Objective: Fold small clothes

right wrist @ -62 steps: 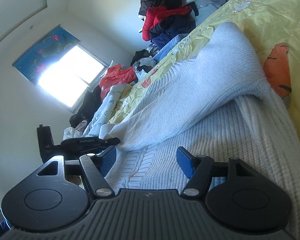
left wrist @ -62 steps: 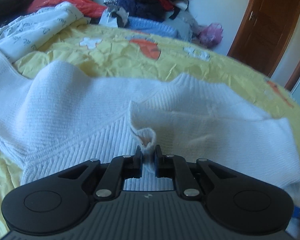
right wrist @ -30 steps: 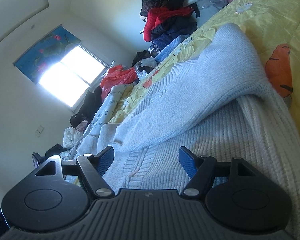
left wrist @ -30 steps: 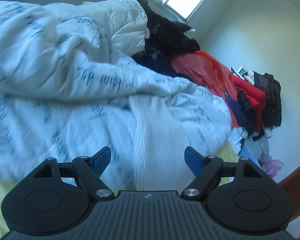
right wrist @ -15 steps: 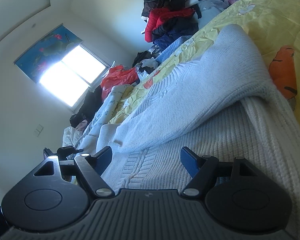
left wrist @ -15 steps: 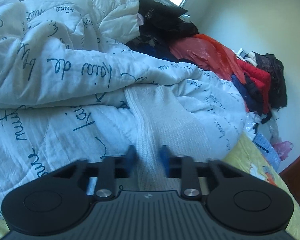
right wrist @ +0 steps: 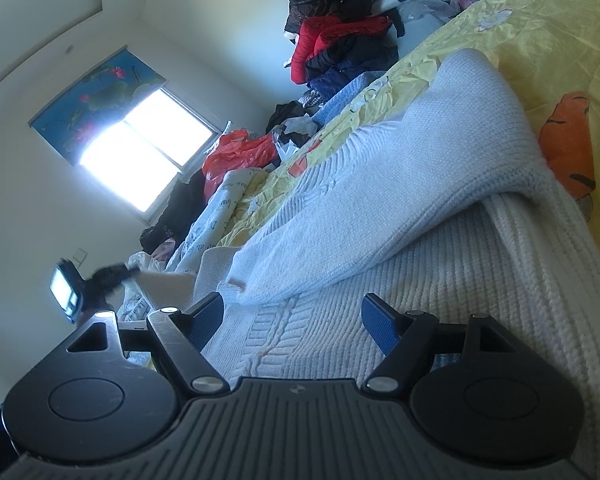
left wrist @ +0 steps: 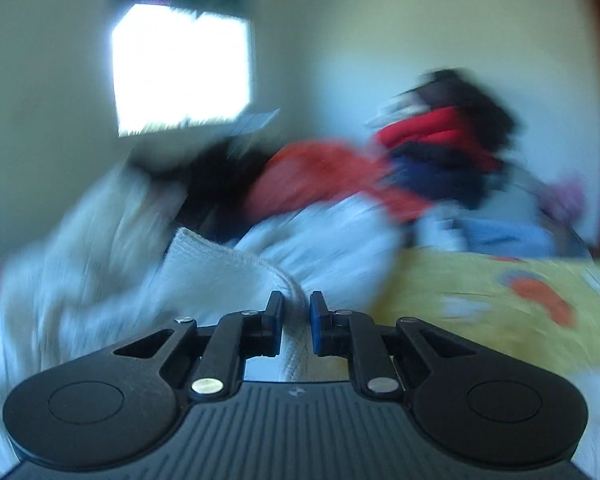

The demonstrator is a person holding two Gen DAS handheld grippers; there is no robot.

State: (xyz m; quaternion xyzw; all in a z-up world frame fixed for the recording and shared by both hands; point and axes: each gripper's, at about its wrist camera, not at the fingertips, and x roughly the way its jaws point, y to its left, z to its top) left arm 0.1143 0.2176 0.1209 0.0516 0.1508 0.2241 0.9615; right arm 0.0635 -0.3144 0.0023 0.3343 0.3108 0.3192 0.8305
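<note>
Left gripper [left wrist: 296,322]: jaws clamped on the white sweater's sleeve [left wrist: 236,276], presumably to carry it across for a fold. Right gripper [right wrist: 292,320]: jaws wide, empty, over the sweater body [right wrist: 440,288], spread on the bed [right wrist: 540,32].

Ribbed knit sweater [right wrist: 440,280], crinkled matt bedspread [right wrist: 540,32]

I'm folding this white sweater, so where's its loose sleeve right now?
In the left wrist view the sleeve is pinched in the left gripper, lifted off the printed quilt, left of the yellow bedspread.
</note>
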